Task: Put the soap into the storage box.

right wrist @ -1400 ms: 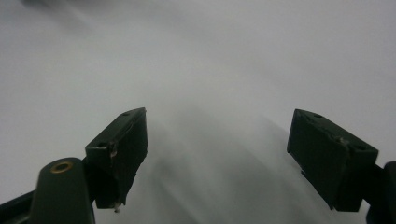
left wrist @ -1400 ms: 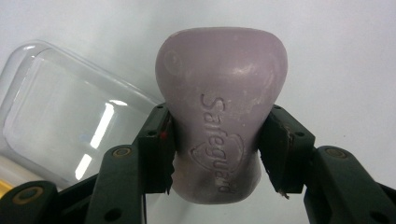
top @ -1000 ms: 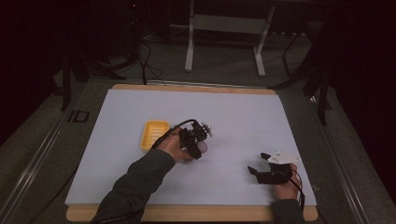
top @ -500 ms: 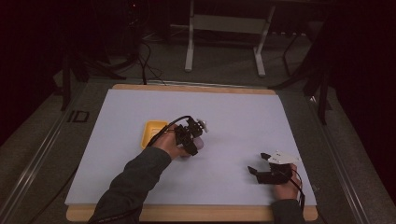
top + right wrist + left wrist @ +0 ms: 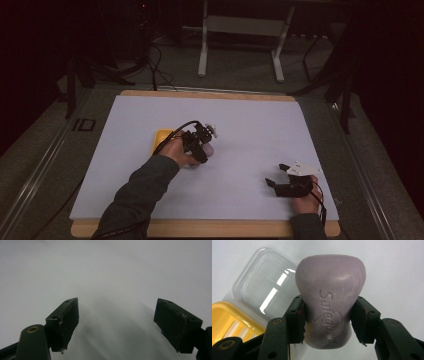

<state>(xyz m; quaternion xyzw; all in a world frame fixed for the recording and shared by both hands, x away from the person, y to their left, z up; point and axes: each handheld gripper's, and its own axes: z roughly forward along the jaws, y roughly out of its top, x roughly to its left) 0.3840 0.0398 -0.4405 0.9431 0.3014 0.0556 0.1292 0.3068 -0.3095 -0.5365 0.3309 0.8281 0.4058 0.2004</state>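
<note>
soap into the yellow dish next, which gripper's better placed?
Left. The left gripper is shut on the purple soap bar, with the yellow soap dish beside it. The right gripper is open, apart over bare table.

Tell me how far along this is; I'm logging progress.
Done: the clear lid is off the yellow soap box. In hand: the left gripper clamps the purple soap bar. Left: seemingly placing it. The right gripper is open on the table.

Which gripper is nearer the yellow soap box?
Left. The left gripper, shut on the purple soap bar, sits just right of the yellow soap box. The right gripper rests open, far off at the near right of the table.
</note>
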